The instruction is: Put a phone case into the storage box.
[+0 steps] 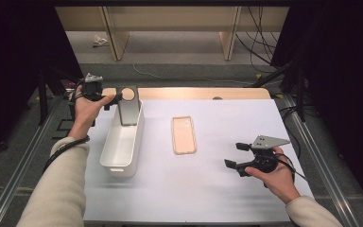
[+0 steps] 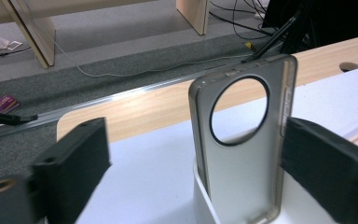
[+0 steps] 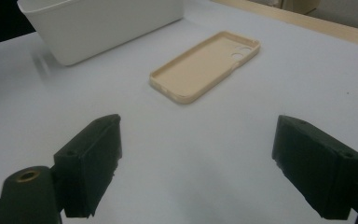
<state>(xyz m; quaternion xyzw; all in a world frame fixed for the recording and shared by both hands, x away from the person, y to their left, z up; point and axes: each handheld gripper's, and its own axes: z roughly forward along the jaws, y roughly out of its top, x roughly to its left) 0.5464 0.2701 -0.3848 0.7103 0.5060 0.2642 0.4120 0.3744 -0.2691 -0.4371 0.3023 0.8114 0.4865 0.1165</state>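
Pretty sure this is a lab or test room set up for recording, not anyone's home. Black curtains hang to either side of the table, which is covered in plain white and framed by metal rails, and beyond the left gripper there's grey carpet with loose cables trailing over it. Bare plywood furniture legs stand on that carpet farther off, with a bit of litter on the floor.
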